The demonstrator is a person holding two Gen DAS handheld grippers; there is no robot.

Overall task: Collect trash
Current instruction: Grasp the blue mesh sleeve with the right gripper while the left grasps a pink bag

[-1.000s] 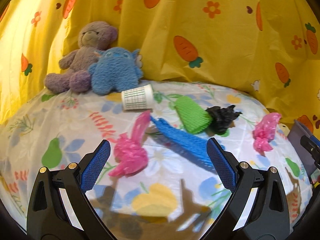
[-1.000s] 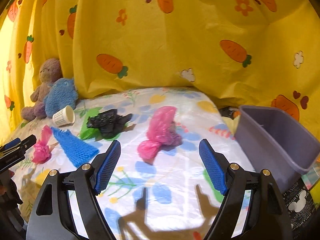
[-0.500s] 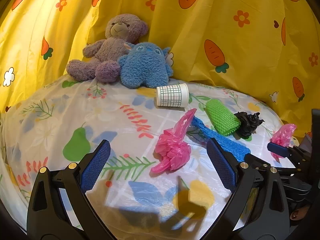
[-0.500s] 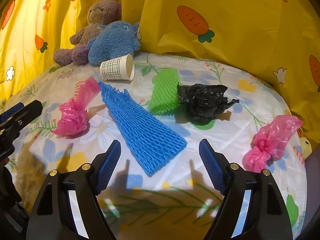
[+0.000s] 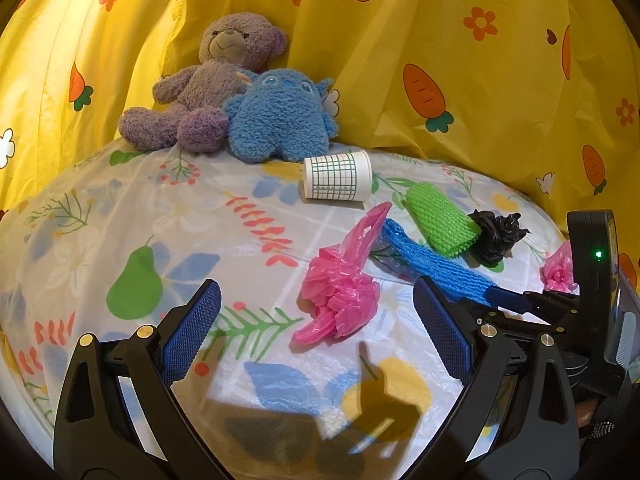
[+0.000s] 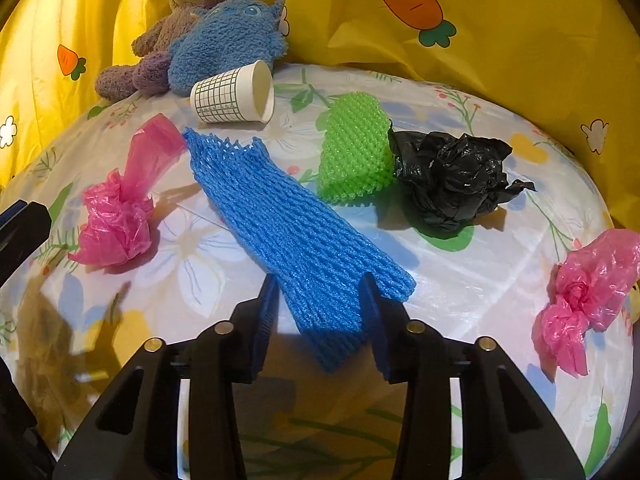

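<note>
Trash lies on a floral table cover: a blue foam net (image 6: 288,216), a green foam net (image 6: 354,148), a black crumpled bag (image 6: 452,178), a paper cup (image 6: 232,94) on its side, and two pink bags, one on the left (image 6: 120,208) and one on the right (image 6: 588,284). My right gripper (image 6: 320,300) has its fingers closing around the near end of the blue net. My left gripper (image 5: 316,320) is open and empty, just short of the left pink bag (image 5: 340,284). The right gripper also shows at the right of the left wrist view (image 5: 520,300).
A purple teddy bear (image 5: 208,88) and a blue plush toy (image 5: 280,116) sit at the back against a yellow carrot-print curtain (image 5: 440,40). The table (image 5: 120,220) is round and drops away at its edges.
My right gripper has moved forward onto the blue net and its fingers have narrowed around it. My left gripper has shifted slightly closer to the pink bag.
</note>
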